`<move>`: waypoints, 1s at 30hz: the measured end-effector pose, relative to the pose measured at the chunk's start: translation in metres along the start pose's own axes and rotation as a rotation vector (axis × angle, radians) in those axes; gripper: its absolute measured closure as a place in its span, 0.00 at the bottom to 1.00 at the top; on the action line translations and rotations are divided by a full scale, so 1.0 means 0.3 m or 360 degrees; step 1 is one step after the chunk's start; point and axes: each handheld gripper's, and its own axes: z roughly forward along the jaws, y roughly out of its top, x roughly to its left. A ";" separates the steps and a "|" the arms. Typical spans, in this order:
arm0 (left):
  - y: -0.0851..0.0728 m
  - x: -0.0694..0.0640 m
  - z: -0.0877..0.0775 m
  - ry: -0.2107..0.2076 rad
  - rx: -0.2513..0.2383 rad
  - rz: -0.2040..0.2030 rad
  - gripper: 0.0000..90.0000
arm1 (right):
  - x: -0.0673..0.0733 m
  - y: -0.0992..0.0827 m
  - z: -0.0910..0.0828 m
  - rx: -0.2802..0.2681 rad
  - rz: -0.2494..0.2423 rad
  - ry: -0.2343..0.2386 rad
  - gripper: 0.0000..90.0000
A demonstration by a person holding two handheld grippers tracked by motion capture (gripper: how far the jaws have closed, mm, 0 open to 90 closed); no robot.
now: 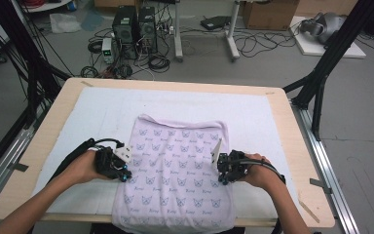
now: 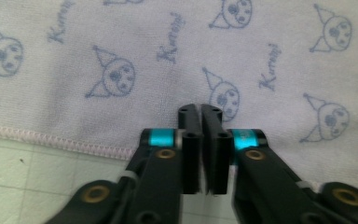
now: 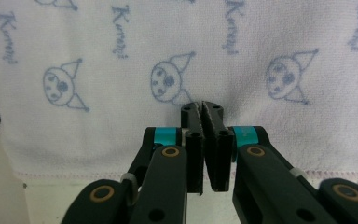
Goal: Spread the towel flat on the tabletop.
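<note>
Towelling cloth in pale lilac, printed all over with small blue cartoon faces and script lettering (image 1: 175, 170), lies flat on the white padded mat (image 1: 253, 117) that covers the light wooden table (image 1: 292, 146). Its near end hangs over the table's front edge, and its far end shows a slight rounded fold. A person's forearms come in from below. The left gripper (image 1: 124, 176) sits at the cloth's left edge and the right gripper (image 1: 220, 181) at its right edge, roughly level with each other and well apart across the cloth's width.

In the left gripper view, the left gripper (image 2: 204, 112) has its black jaws pressed together with their tips down on the cloth, just inside the pink-stitched hem (image 2: 51, 140); whether any fabric is pinched between them cannot be told. In the right gripper view, the right gripper (image 3: 202, 108) likewise has its jaws drawn together, tips against the cloth above its hem (image 3: 74, 176), where the fabric puckers slightly.
</note>
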 end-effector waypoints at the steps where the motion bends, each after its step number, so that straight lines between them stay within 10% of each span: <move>1: 0.000 -0.001 -0.002 0.0001 0.0000 0.0008 0.97 | -0.004 -0.004 -0.001 -0.0015 0.0008 0.0008 0.99; 18: -0.058 -0.053 -0.210 -0.0035 -0.0321 0.0033 0.98 | 0.041 -0.108 -0.184 -0.0485 -0.0021 0.0079 0.99; 30: -0.081 -0.101 -0.208 -0.0064 -0.0353 0.0085 0.98 | 0.093 -0.125 -0.185 -0.0531 -0.0084 0.0161 0.93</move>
